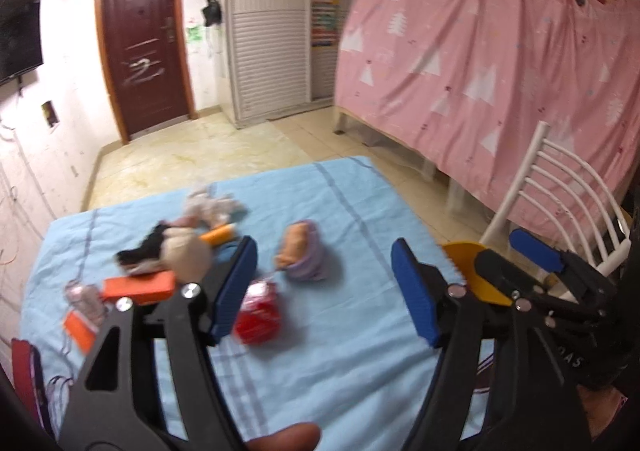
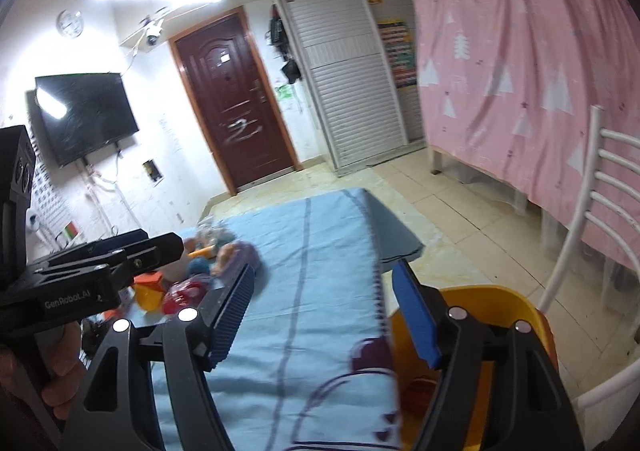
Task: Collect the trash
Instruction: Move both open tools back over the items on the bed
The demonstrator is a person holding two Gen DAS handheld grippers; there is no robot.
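Left gripper (image 1: 328,287) hovers, fingers apart, above the blue-clothed table (image 1: 360,219). Right gripper (image 2: 324,315), fingers apart and empty, hangs over the table's right edge, above a yellow bin (image 2: 496,303).

Your left gripper's near finger (image 1: 234,287) hides part of the red wrapper (image 1: 258,311), which is blurred. The litter pile (image 1: 172,251) behind it is smeared beyond naming. In your right wrist view, the right gripper's finger (image 2: 416,315) covers part of the yellow bin (image 2: 492,301), whose base the frame cuts off.
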